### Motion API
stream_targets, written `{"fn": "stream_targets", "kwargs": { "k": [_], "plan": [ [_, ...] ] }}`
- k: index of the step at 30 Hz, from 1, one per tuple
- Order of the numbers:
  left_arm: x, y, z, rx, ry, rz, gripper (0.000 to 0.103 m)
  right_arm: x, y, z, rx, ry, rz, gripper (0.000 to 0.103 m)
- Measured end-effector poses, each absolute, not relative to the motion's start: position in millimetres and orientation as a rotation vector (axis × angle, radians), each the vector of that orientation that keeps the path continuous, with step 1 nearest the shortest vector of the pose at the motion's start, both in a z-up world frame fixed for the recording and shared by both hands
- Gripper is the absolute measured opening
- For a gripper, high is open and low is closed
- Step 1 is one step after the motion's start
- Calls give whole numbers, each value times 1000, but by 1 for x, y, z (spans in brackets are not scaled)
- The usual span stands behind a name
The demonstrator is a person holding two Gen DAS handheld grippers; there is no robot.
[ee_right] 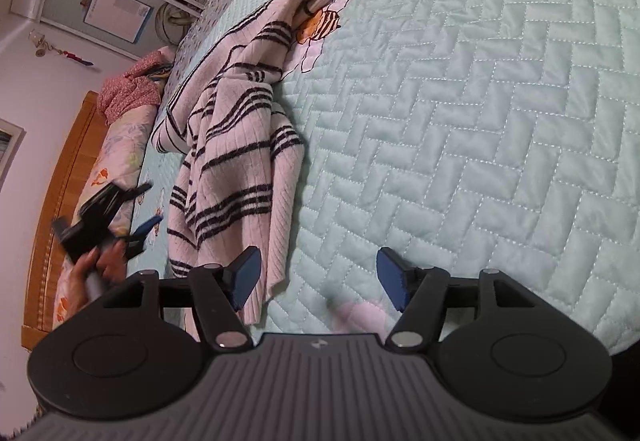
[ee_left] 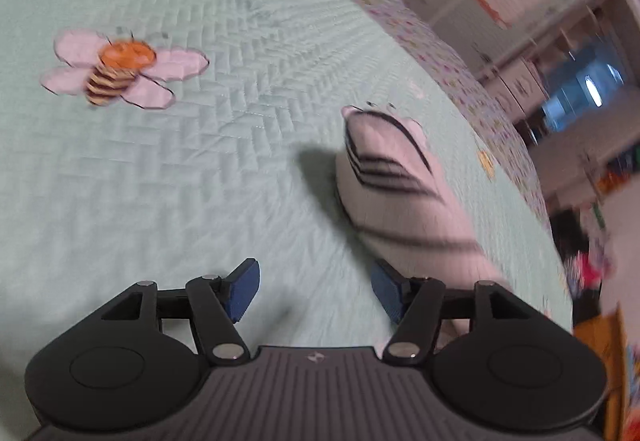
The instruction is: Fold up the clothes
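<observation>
Sweater crumpled just left of open right gripper

Sweater: pale pink ribbed knit, black triple stripes; unfolded, rumpled in long heap on mint quilted bedspread

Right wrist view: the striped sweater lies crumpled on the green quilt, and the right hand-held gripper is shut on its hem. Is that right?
Not quite. The striped sweater does lie crumpled on the green quilt, but the right hand-held gripper is open, its blue pads apart and gripping nothing. The right wrist view shows this.
</observation>
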State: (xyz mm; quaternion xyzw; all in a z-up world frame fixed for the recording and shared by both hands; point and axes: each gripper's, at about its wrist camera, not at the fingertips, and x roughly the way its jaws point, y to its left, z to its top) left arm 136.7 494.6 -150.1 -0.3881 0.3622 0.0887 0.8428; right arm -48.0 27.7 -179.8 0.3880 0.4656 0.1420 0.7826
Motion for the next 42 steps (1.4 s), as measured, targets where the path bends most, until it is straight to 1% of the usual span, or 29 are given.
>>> {"fn": "stream_targets", "kwargs": {
  "k": [6, 8, 9, 10, 11, 12, 13, 16, 17, 20, 23, 26, 28, 29, 30, 32, 33, 34, 36, 39, 42],
  "plan": [
    [187, 493, -167, -990, 697, 146, 65, -42, 21, -189, 881, 991, 323, 66],
    [199, 490, -172, -1013, 714, 163, 65, -41, 19, -193, 888, 967, 345, 66],
    [205, 488, -175, -1024, 724, 171, 62, -41, 18, -195, 891, 954, 356, 66],
    [209, 476, -165, -972, 722, 156, 58, -42, 17, -197, 898, 941, 364, 66],
    [213, 464, -155, -917, 719, 138, 35, -42, 15, -199, 907, 929, 372, 66],
    [217, 451, -145, -861, 716, 121, 16, -43, 14, -200, 913, 917, 379, 65],
    [220, 439, -135, -806, 713, 104, 16, -44, 14, -201, 914, 908, 386, 65],
    [231, 401, -105, -639, 701, 53, 10, -47, 15, -201, 886, 877, 406, 65],
    [235, 388, -95, -584, 696, 36, 5, -48, 16, -201, 873, 865, 411, 65],
    [222, 302, -58, -411, 658, -155, 5, -53, 18, -201, 842, 831, 423, 65],
    [192, 201, -56, -231, 720, -332, 5, -56, 17, -202, 841, 811, 428, 65],
    [164, 119, -93, -120, 873, -521, 6, -58, 14, -204, 861, 799, 433, 63],
    [148, 93, -119, -86, 965, -554, 8, -58, 12, -205, 868, 798, 435, 61],
    [139, 89, -126, -85, 982, -575, 11, -58, 11, -205, 873, 797, 438, 60],
    [131, 86, -131, -85, 996, -596, 11, -58, 10, -205, 878, 795, 440, 60],
    [116, 92, -130, -119, 998, -670, 13, -59, 10, -206, 880, 788, 445, 60],
    [108, 98, -126, -121, 988, -699, 16, -59, 10, -206, 877, 785, 447, 60],
    [99, 105, -119, -113, 963, -729, 17, -59, 10, -206, 874, 781, 448, 60],
    [83, 123, -100, -96, 876, -759, 18, -60, 10, -206, 871, 779, 450, 60],
    [85, 181, -70, -183, 712, -627, 18, -59, 8, -207, 877, 778, 453, 60],
    [104, 249, -66, -161, 619, -334, 21, -59, 8, -207, 881, 779, 453, 60]
  ]
}}
